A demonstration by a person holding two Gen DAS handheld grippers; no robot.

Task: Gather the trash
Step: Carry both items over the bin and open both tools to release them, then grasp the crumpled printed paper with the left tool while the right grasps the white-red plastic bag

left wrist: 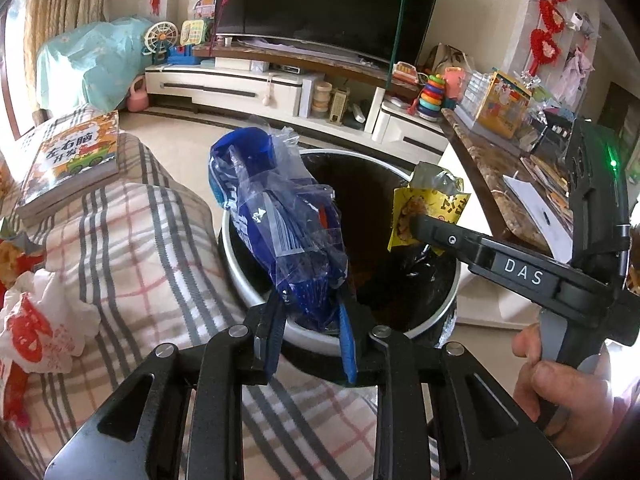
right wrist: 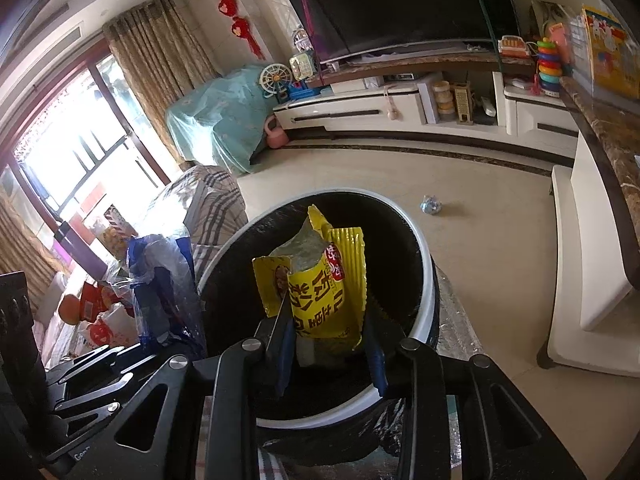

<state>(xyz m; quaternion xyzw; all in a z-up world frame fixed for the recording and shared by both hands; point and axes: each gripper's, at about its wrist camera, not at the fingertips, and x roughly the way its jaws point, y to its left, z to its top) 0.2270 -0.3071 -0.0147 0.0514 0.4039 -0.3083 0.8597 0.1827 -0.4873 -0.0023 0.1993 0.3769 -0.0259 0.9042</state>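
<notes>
My left gripper (left wrist: 310,308) is shut on a crumpled blue and clear plastic bag (left wrist: 276,216) and holds it over the near left rim of a round bin (left wrist: 240,264) with a white rim and dark liner. My right gripper (right wrist: 326,332) is shut on a torn yellow snack packet (right wrist: 324,284) and holds it above the bin's dark opening (right wrist: 424,280). The packet also shows in the left wrist view (left wrist: 428,208), pinched by the right gripper (left wrist: 420,226). The blue bag appears at the left of the right wrist view (right wrist: 164,272).
A plaid-covered sofa (left wrist: 132,240) with a children's book (left wrist: 76,160) and a red-and-white bag (left wrist: 36,332) lies left of the bin. A marble-topped table (left wrist: 492,168) stands right. A small crumpled wrapper (right wrist: 431,204) lies on the floor. A TV stand (right wrist: 400,108) is beyond.
</notes>
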